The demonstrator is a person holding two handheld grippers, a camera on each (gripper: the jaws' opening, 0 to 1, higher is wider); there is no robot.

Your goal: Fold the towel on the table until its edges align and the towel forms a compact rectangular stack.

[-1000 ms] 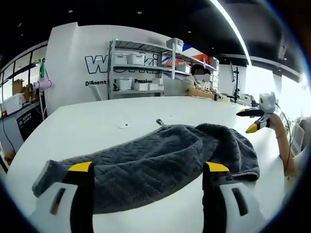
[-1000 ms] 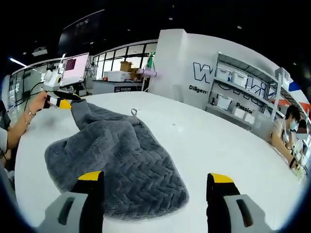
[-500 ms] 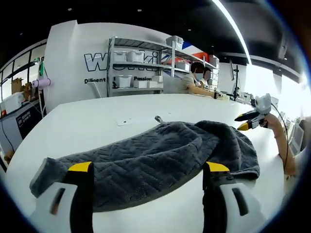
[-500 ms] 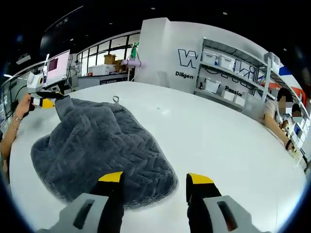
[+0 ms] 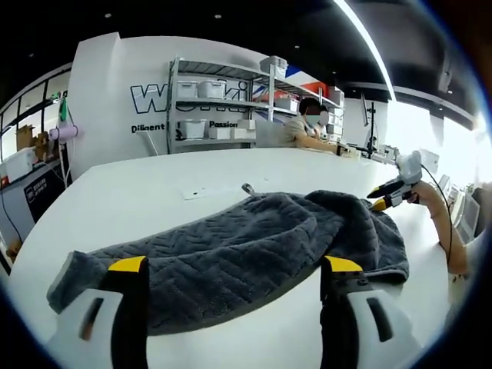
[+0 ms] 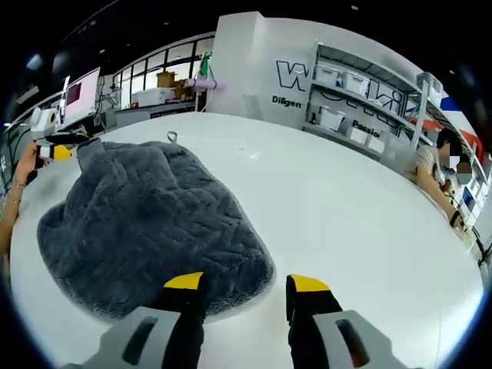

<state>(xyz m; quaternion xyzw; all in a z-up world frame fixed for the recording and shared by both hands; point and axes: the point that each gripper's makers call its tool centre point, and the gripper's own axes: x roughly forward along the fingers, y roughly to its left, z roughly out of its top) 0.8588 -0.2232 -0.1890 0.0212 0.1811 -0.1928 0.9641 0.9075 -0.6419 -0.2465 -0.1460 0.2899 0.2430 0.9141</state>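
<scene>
White table [image 6: 361, 207], grey towel [image 6: 150, 215] edge just ahead of right gripper [image 6: 244, 288]

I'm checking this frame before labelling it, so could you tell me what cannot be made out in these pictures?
- Left gripper view: the towel's near edge is hidden behind the left gripper's jaws.
- Left gripper view: the right gripper is too small to tell whether it is open or shut.
- Right gripper view: the wall lettering is broken up by the shelf.
- Either view: how many layers the bunched towel has.
</scene>
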